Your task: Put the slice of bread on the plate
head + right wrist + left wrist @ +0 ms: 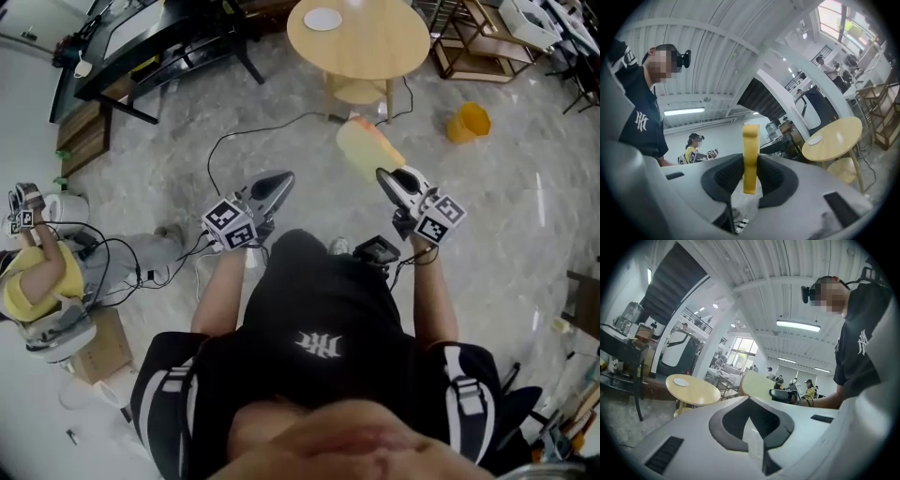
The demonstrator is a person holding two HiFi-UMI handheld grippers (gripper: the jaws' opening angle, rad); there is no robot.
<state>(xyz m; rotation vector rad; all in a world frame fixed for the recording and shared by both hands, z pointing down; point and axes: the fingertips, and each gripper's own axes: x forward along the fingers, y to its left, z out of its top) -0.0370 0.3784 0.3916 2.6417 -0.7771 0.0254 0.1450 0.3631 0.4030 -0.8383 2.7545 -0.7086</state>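
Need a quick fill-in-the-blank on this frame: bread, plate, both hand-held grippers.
1. The right hand-held gripper is ____ on the slice of bread.
2. The left hand-held gripper holds ____.
3. The plate sits on the table, whose top is ____ in shape.

Missing words: shut; nothing; round.
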